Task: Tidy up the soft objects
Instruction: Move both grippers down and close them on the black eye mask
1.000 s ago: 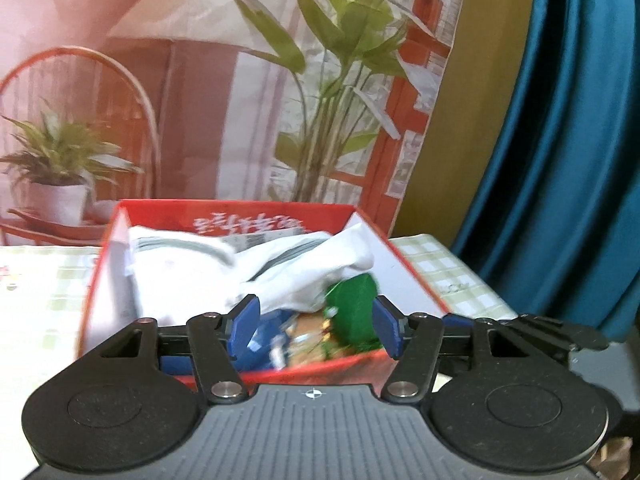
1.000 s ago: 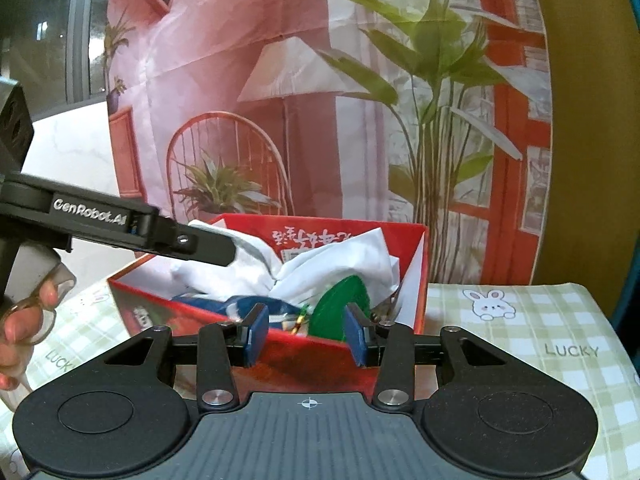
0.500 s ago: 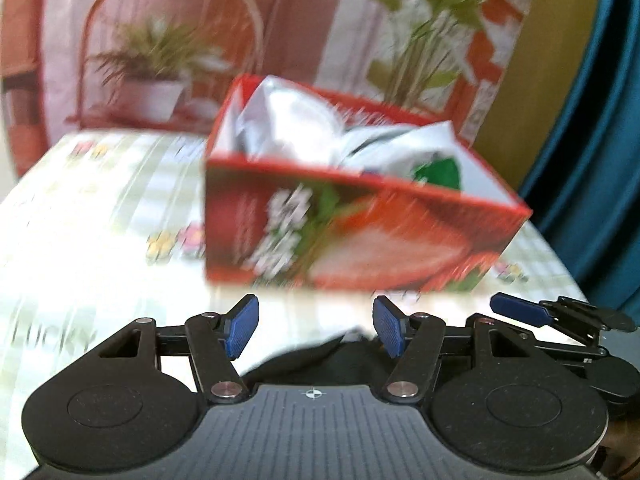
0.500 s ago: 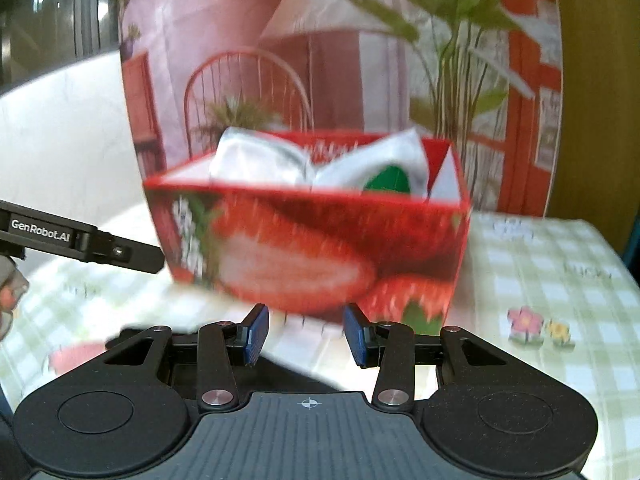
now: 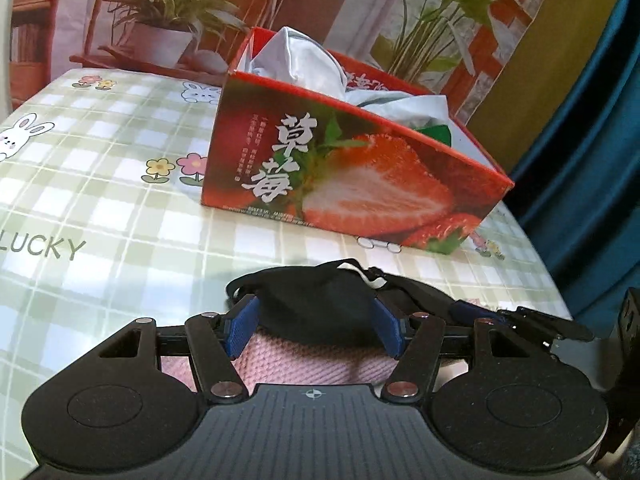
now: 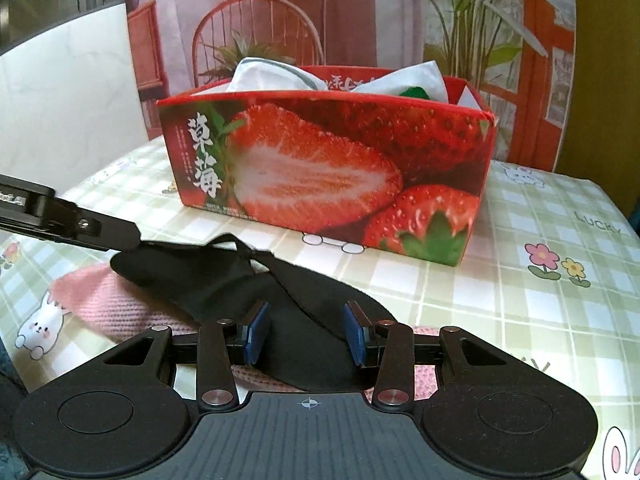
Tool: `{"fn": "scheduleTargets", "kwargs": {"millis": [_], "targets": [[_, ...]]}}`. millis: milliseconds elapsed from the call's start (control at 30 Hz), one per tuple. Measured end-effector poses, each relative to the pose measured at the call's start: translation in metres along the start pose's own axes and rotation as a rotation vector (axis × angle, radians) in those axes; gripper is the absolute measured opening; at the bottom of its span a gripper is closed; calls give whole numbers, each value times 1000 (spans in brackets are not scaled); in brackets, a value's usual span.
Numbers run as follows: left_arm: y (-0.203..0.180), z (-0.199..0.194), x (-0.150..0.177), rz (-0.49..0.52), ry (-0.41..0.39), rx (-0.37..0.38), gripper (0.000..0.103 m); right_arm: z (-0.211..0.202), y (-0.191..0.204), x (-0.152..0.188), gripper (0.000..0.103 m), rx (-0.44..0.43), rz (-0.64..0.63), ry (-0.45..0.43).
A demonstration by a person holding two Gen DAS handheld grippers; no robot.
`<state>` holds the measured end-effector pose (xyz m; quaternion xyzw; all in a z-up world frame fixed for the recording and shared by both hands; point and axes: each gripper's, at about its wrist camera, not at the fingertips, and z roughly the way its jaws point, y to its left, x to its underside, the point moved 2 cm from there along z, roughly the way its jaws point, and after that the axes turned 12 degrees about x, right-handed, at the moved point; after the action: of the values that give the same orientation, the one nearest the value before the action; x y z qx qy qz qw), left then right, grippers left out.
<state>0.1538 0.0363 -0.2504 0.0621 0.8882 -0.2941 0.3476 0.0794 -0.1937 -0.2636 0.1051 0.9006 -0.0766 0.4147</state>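
Both tongs, left (image 5: 314, 330) and right (image 6: 306, 332), gape astride the black mask (image 6: 248, 284).

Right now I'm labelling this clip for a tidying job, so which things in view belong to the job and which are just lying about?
Part of the job:
- black fabric piece
- pink knitted cloth
- strawberry box
- white cloth in the box
- left gripper, right gripper, both open

Just lying about:
- checked tablecloth
- printed backdrop
- blue curtain

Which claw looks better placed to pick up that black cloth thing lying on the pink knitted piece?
Probably the right claw: the flat black fabric piece lies broadly between its open blue pads. The left claw straddles only one end.
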Motion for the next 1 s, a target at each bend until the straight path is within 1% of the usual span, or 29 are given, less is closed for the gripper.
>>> {"fn": "scheduleTargets", "kwargs": {"millis": [67,200,300,433,533,600,800,867,967,1000], "targets": [[2,1,2,-12,-2,-13,65,2,-2,2,38,2,3,6],[10,1,3,-66,-9,-30,65,3,-2,7,37,2,15,5],[18,4,3,-97,-2,-38,65,3,-2,7,37,1,17,5],[25,14,1,-145,11,5,65,4,-3,10,37,0,16,-4],[31,23,-2,-219,16,75,65,4,-3,10,38,-1,16,-5],[35,29,-3,-248,18,78,65,5,-3,11,38,-4,15,-7],[41,33,-8,-274,-6,82,63,5,-3,12,38,-6,16,-10],[36,29,-9,-253,-13,83,51,5,-3,12,38,-7,17,-10],[29,20,-10,-216,-22,87,41,5,-3,11,38,-7,17,-9],[26,18,-11,-198,-23,86,34,5,-3,11,38,-7,17,-9]]}}
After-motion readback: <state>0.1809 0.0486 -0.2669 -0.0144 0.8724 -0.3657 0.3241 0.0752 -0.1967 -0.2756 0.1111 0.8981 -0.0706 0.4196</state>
